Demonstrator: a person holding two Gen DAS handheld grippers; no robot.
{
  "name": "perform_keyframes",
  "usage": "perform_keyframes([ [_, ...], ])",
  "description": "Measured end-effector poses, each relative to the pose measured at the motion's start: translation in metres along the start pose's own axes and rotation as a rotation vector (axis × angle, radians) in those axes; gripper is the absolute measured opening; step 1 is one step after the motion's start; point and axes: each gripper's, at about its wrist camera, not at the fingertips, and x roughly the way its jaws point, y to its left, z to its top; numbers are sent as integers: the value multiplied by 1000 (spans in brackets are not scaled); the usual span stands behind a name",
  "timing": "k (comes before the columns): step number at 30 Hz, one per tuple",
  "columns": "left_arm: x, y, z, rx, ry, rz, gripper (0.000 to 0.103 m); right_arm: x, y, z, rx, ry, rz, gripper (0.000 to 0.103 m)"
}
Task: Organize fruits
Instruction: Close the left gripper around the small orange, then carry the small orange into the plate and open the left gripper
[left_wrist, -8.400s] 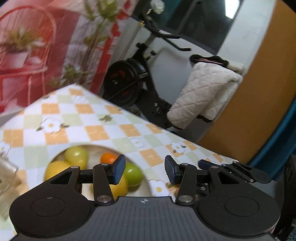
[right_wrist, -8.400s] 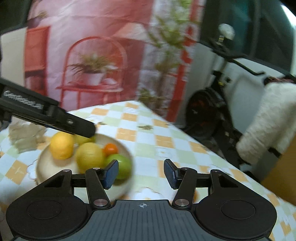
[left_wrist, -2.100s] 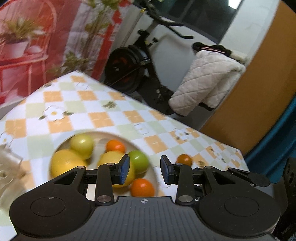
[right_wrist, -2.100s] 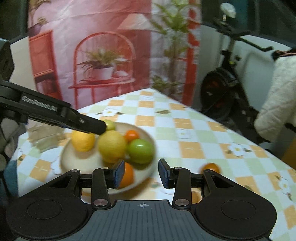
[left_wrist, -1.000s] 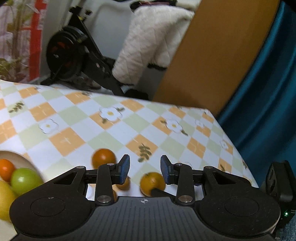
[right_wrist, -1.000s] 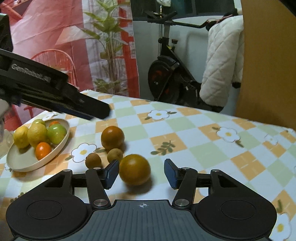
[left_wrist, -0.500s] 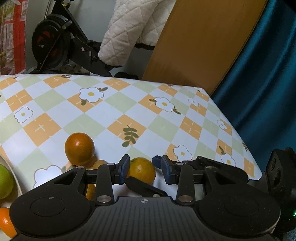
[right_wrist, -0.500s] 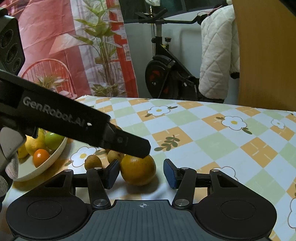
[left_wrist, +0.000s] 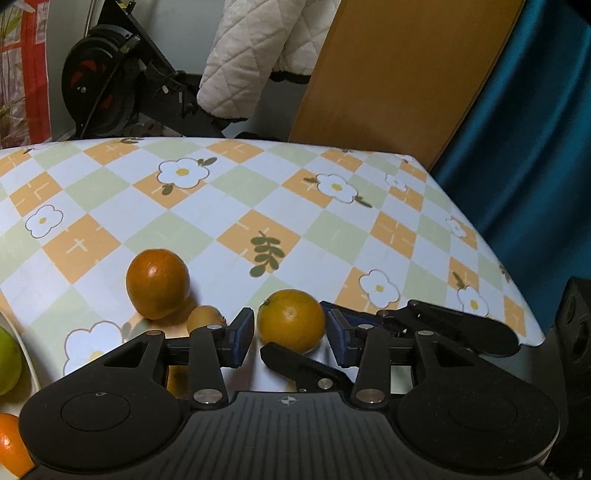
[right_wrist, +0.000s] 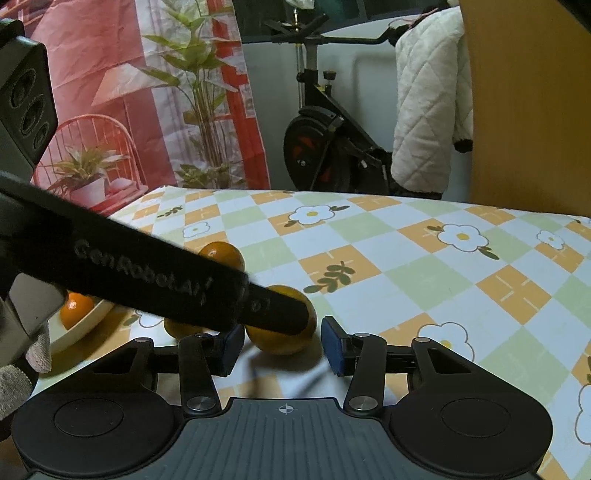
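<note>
Since half a second ago both grippers have closed in on the orange (left_wrist: 291, 320), which sits on the bench (left_wrist: 332, 236) just right of the darker orange (left_wrist: 157, 283). Left gripper (left_wrist: 290, 334): fingers spread, flanking the orange, contact unclear. Right gripper (right_wrist: 282, 345): fingers spread, orange just ahead, apart from the pads.
</note>
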Motion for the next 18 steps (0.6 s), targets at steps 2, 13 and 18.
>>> perform_keyframes([
  [2,1,0,-1,-2,1,-3,45,1,-1,0,0,1,3,42],
  [13,0,-2,-4,2,-9,9,45,2,-1,0,-2,3,23,40],
  [18,-8,-8,-7,17,-21,10,40,-2,-1,-1,2,-12,3,40],
])
